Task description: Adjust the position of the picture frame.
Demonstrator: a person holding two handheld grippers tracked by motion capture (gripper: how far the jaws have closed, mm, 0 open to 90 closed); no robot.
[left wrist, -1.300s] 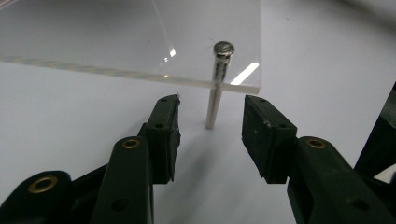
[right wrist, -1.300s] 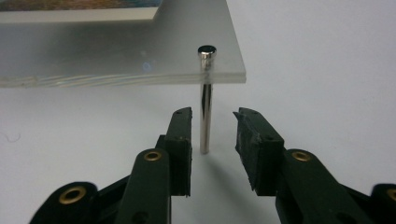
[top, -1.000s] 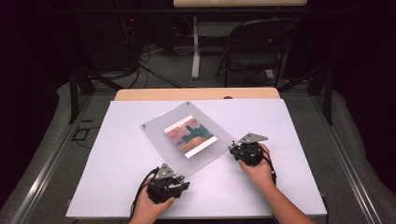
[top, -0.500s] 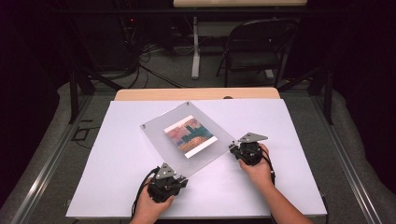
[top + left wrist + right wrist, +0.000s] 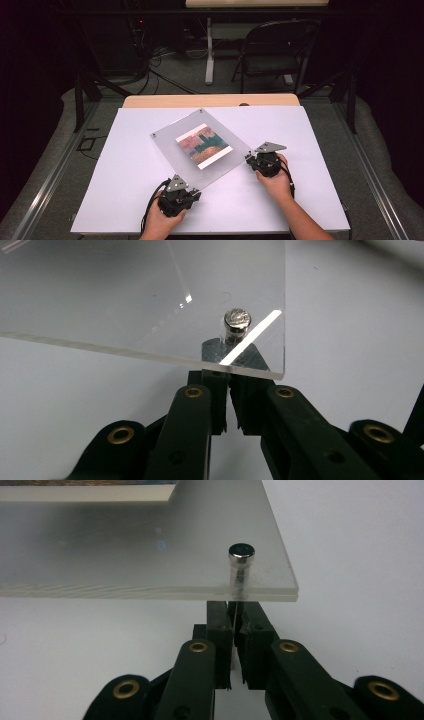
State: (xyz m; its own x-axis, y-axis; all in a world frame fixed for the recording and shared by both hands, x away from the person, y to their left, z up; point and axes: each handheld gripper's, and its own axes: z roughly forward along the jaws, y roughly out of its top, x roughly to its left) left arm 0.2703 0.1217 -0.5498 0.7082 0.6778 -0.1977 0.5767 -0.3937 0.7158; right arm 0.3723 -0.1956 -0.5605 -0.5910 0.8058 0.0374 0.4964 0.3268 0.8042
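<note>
Dark floor, trailing cables and a folding chair (image 5: 275,52) are seen behind a white counter (image 5: 125,200) on which the work is laid out.

At the near left, the left hand-held gripper (image 5: 192,191) is held against the nearest corner of a clear acrylic frame (image 5: 170,142). In the left gripper view its jaws have just been closing and are now pressed nearly together beneath the frame's corner (image 5: 260,360), where a round metal standoff (image 5: 237,320) is seated; whether the pads pinch the standoff's lower end cannot be told.

At the right, the right hand-held gripper (image 5: 251,159) is placed at the frame's right corner. In the right gripper view its jaws have likewise just been closing and are drawn almost together under the double-layered edge (image 5: 150,592), in line with a second standoff (image 5: 241,555) whose post passes through the plates.

Between the plates a colourful print (image 5: 202,146) is sandwiched, and the frame is lying turned diamond-wise at the middle of the counter.
</note>
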